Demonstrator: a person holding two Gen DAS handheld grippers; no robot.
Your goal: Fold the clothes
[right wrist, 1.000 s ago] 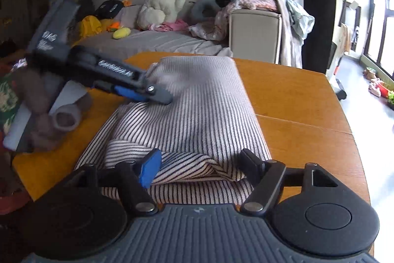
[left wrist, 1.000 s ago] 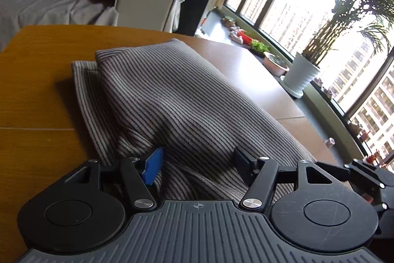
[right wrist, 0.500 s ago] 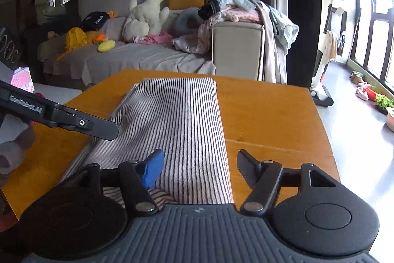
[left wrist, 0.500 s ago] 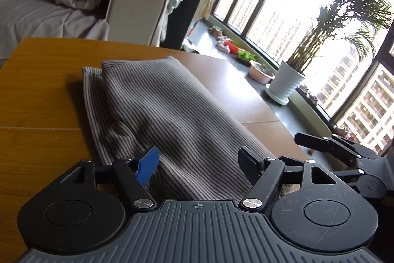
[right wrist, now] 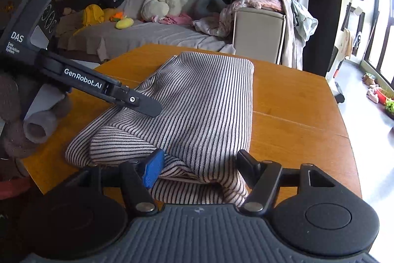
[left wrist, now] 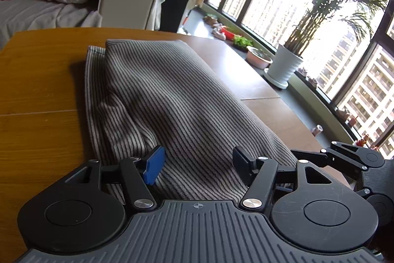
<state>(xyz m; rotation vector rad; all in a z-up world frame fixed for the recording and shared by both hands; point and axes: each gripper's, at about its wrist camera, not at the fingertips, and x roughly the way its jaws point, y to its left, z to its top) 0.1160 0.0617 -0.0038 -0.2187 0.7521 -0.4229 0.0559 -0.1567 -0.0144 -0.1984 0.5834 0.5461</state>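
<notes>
- Striped garment (right wrist: pixel 197 110) lay folded lengthwise on the wooden table (right wrist: pixel 295 100); all places below are given relative to it.
- Left of it, in the right wrist view: left gripper (right wrist: pixel 138 101) reached in over its left edge, one finger tip above the cloth. A sleeve cuff (right wrist: pixel 37 127) showed further left.
- Left gripper (left wrist: pixel 197 162) — jaws were closing, near end of the garment (left wrist: pixel 172 102) between the fingers, pads not yet pressing it.
- Right gripper (right wrist: pixel 199 164) sat at the garment's near right corner — jaws parted, bunched cloth between them, blue pad (right wrist: pixel 152 170) at the fabric; a firm grip could not be told.
- Right of it: bare table, then a window sill with a white plant pot (left wrist: pixel 283 68).
</notes>
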